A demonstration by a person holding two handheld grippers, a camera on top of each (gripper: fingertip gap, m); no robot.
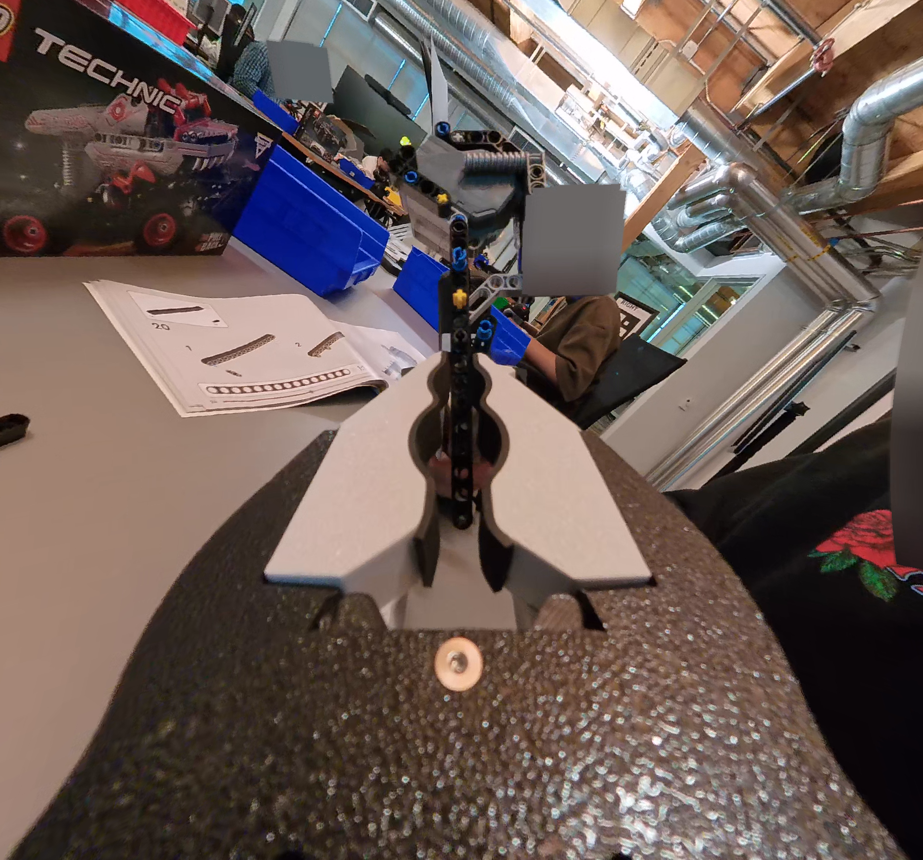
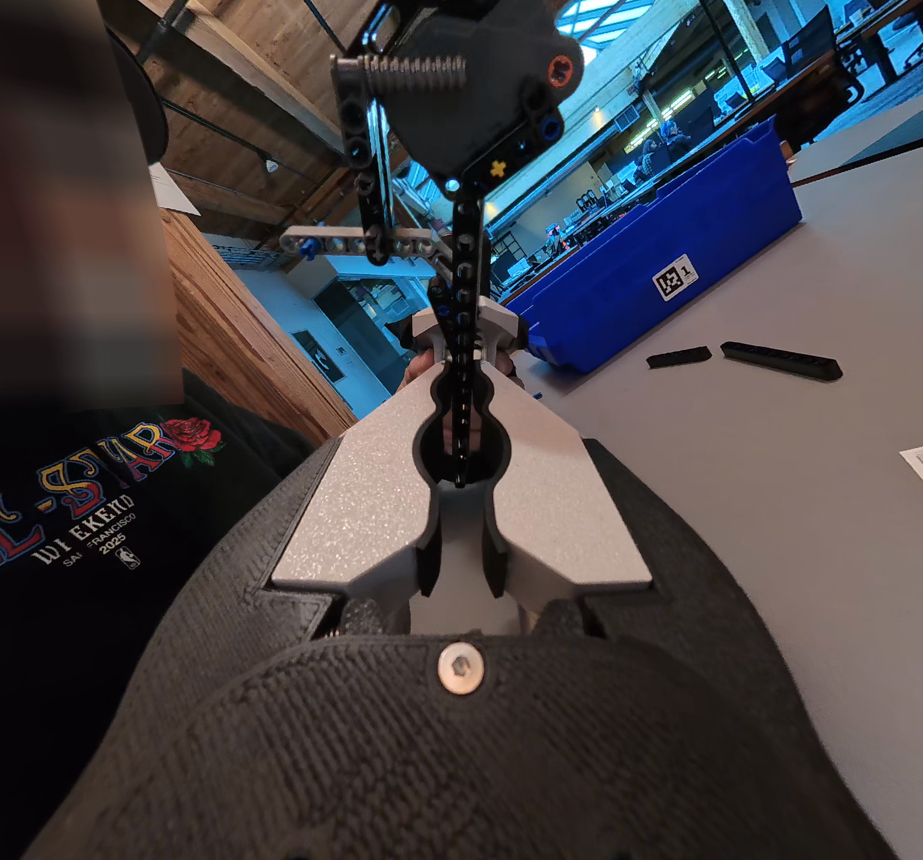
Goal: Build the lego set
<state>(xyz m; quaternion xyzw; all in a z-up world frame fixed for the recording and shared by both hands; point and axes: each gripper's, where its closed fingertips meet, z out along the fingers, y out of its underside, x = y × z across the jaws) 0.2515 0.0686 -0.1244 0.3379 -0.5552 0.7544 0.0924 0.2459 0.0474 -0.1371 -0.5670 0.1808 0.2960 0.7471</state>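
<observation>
A partly built Lego model is held up in the air: a dark grey motor block (image 1: 479,186) with a metal spring, black beams, and blue and yellow pins. It also shows in the right wrist view (image 2: 469,87). My left gripper (image 1: 459,371) is shut on the model's long black beam (image 1: 459,436). My right gripper (image 2: 462,376) is shut on a long black beam (image 2: 462,286) of the same model. The left gripper's grey fingers (image 2: 499,321) show just beyond it, clamped on the same beam from the far side.
On the grey table (image 1: 100,511) lie the set's box (image 1: 100,137), an open instruction booklet (image 1: 239,351) and a loose black piece (image 1: 12,426). Blue bins (image 2: 649,261) and two loose black beams (image 2: 779,359) lie to the right. People sit behind. Only a small space, under 4 cm, lies between the two pairs of fingers.
</observation>
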